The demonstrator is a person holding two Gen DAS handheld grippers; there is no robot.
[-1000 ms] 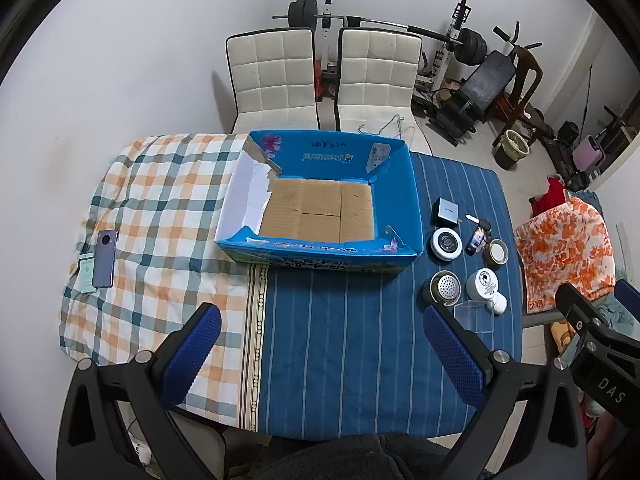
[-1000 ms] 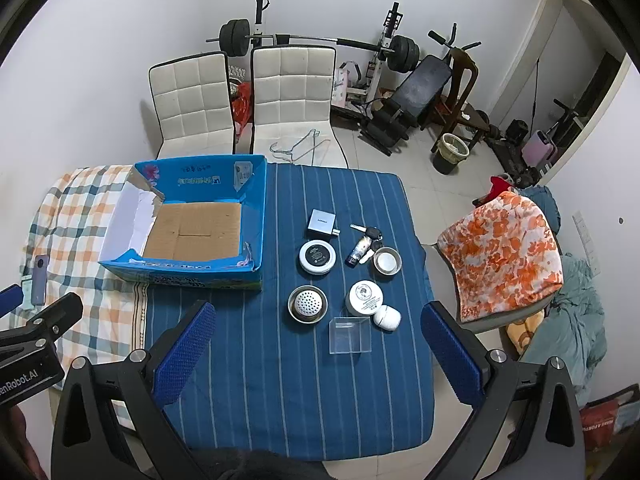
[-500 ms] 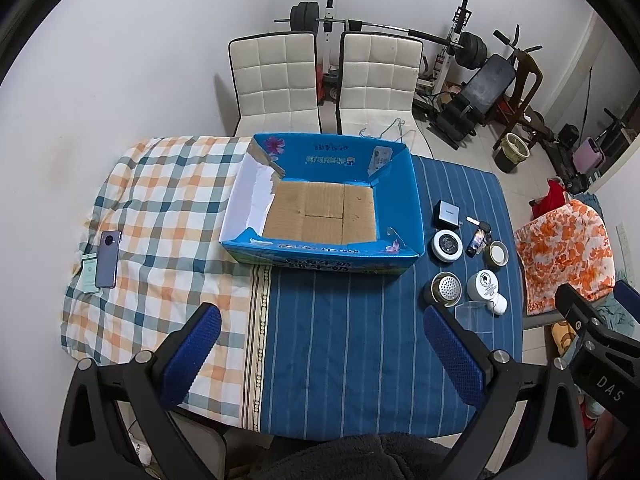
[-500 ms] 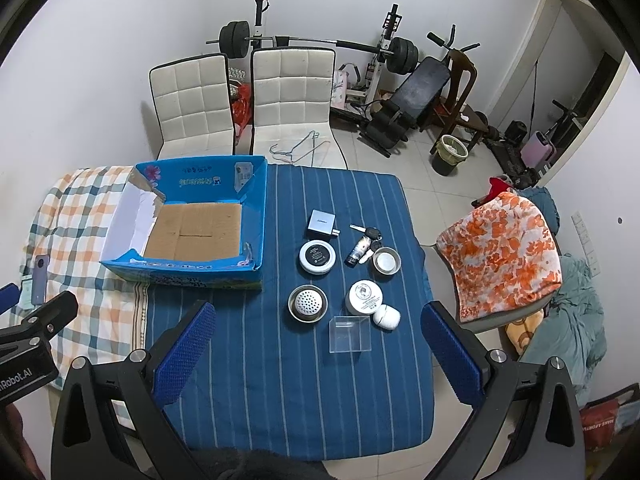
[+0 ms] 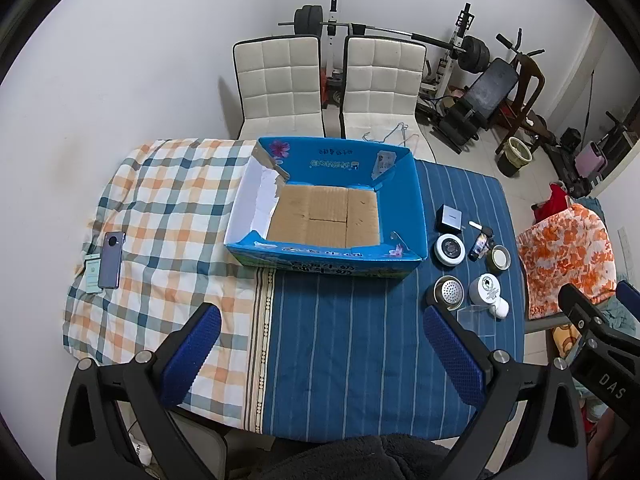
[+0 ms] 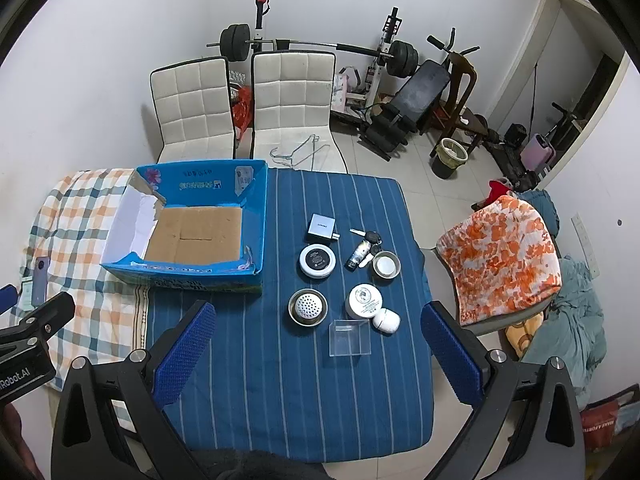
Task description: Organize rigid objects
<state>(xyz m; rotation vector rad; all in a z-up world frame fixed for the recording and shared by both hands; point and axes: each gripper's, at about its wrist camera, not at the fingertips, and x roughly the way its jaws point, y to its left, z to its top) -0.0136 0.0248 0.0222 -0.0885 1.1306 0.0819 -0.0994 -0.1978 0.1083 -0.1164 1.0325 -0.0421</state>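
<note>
Rigid objects clustered on blue striped counter (image 6: 240, 380), right of open blue cardboard box (image 6: 256, 216): grey square case (image 6: 321, 227), round white-rimmed black disc (image 6: 317, 260), perforated steel bowl (image 6: 307, 307), white round tin (image 6: 363, 301), clear plastic box (image 6: 349, 338). Box interior bare. Left claw (image 5: 320, 354) fingers apart, holding nothing, above counter near edge. Right claw (image 6: 316, 350) fingers apart, holding nothing, above cluster.

Premises: a private home, one room serving for dining and exercise. At 12 o'clock, two white padded chairs (image 6: 294, 92) stand against a plain wall, a barbell rack (image 6: 320, 44) behind them. At 2 o'clock, a weight bench (image 6: 416, 92) and a waste basket (image 6: 450, 156) on tiled floor. The bench carries a striped blue cloth (image 6: 304, 380) and a checked cloth (image 5: 160, 216).
</note>
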